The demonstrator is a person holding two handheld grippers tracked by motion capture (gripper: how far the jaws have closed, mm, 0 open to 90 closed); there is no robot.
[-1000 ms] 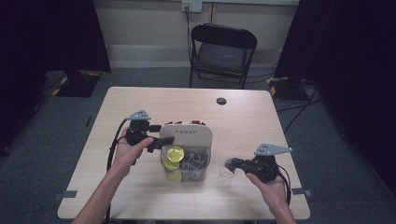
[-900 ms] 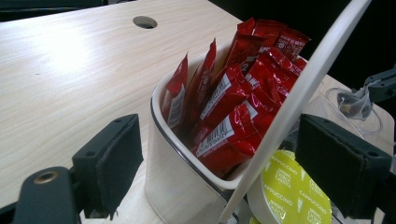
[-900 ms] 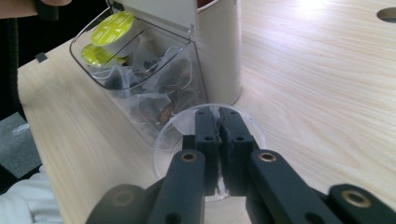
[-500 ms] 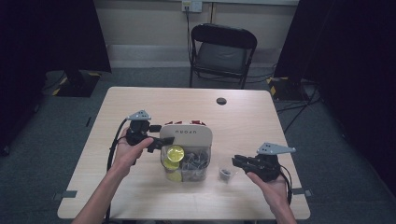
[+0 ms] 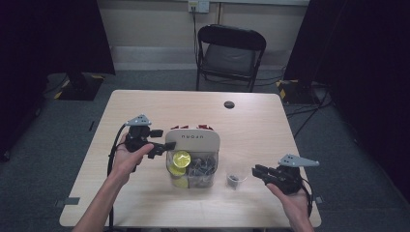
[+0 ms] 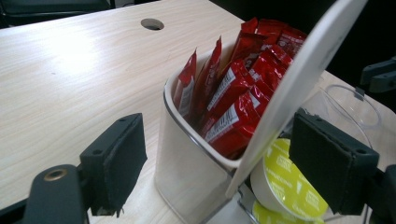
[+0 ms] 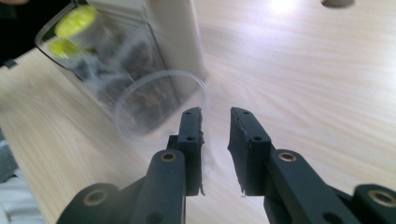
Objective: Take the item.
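Steadying the white organiser (image 5: 193, 141) at mid-tabletop (image 5: 270, 125), the left gripper (image 6: 233, 158) stands with fingers (image 6: 114, 161) spread to either side of its corner wall, apparently bracing it while the other hand works. Red sachets (image 6: 233, 88) fill the rear compartment; yellow-lidded pods (image 5: 181, 158) lie in the clear front one. The right gripper (image 7: 215, 125), fingers slightly parted and empty, sits just behind a small clear cup (image 5: 234, 180) standing beside the organiser. Lettering on the lid is too small to read.
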